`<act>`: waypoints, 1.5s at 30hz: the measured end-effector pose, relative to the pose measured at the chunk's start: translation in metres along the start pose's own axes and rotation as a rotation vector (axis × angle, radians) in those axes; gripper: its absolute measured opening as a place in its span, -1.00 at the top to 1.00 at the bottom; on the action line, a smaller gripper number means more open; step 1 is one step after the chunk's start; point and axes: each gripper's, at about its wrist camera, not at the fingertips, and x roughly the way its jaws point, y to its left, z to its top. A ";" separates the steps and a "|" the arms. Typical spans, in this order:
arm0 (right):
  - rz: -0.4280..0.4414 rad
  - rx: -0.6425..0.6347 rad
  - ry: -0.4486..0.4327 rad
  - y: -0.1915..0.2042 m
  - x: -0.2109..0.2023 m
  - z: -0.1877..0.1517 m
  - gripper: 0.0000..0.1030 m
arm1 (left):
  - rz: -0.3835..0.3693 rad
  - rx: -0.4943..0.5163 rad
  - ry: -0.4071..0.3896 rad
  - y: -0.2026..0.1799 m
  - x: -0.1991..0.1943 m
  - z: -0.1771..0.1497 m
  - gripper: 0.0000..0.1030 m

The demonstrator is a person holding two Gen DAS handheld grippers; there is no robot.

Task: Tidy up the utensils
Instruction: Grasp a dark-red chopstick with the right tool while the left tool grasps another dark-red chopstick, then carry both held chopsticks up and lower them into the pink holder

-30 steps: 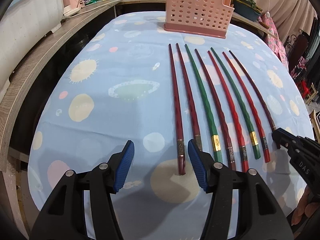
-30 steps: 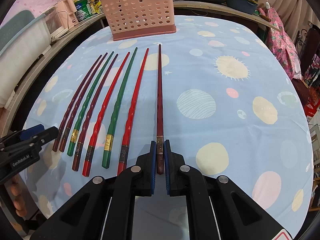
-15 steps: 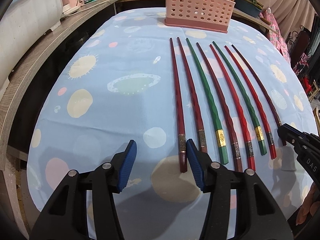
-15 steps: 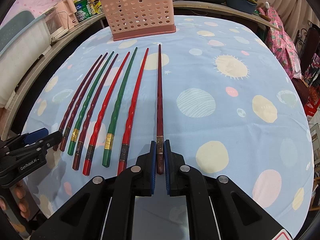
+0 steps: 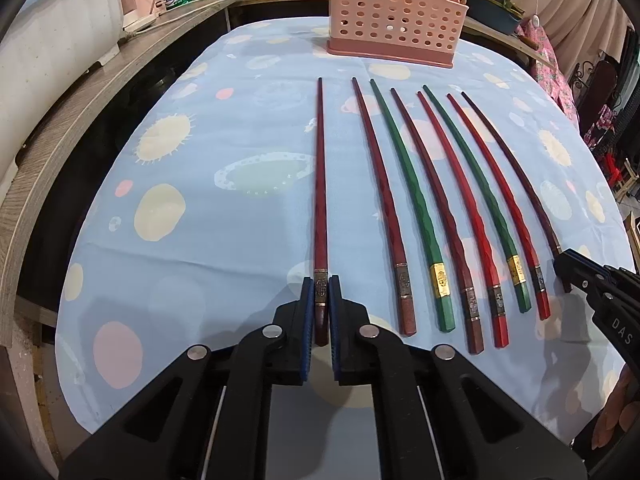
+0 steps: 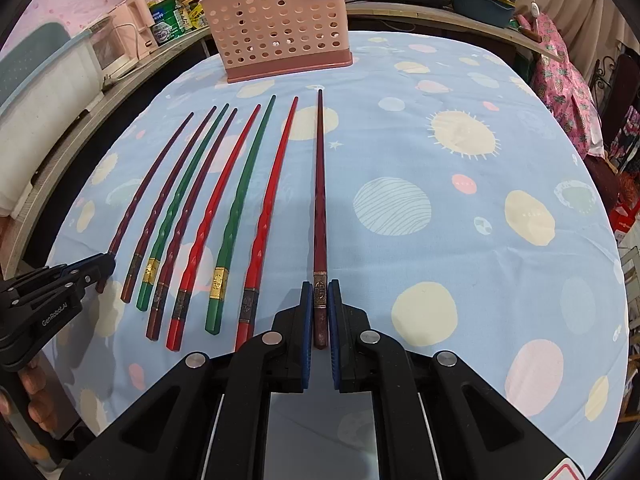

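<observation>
Several long chopsticks, dark red, bright red and green, lie side by side on the blue tablecloth (image 5: 208,240). My left gripper (image 5: 321,292) is shut on the thick end of the leftmost dark red chopstick (image 5: 320,184), which now lies apart from the row. My right gripper (image 6: 319,296) is shut on the thick end of the rightmost dark red chopstick (image 6: 320,200). Each gripper also shows at the other view's edge: the right gripper (image 5: 576,268) and the left gripper (image 6: 96,268). A pink perforated utensil basket (image 5: 394,12) stands at the table's far side and also shows in the right wrist view (image 6: 280,28).
A wooden counter (image 5: 80,120) with white appliances and jars runs along the left of the table. Pots and a blue basin (image 6: 480,4) stand on the shelf behind the basket. Pink floral cloth (image 6: 560,80) hangs at the right.
My left gripper has closed from wide open onto the leftmost dark red chopstick, which has shifted left away from the row. The right gripper has stayed shut on its chopstick.
</observation>
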 end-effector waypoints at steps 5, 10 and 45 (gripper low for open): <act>0.008 0.007 -0.022 -0.002 -0.009 0.004 0.87 | 0.000 -0.005 -0.015 -0.001 -0.008 0.004 0.87; 0.018 0.019 -0.071 -0.003 -0.027 0.014 0.87 | -0.010 -0.014 -0.054 -0.001 -0.026 0.015 0.87; 0.053 0.041 -0.507 -0.017 -0.129 0.191 0.87 | -0.038 -0.118 -0.515 0.017 -0.152 0.226 0.87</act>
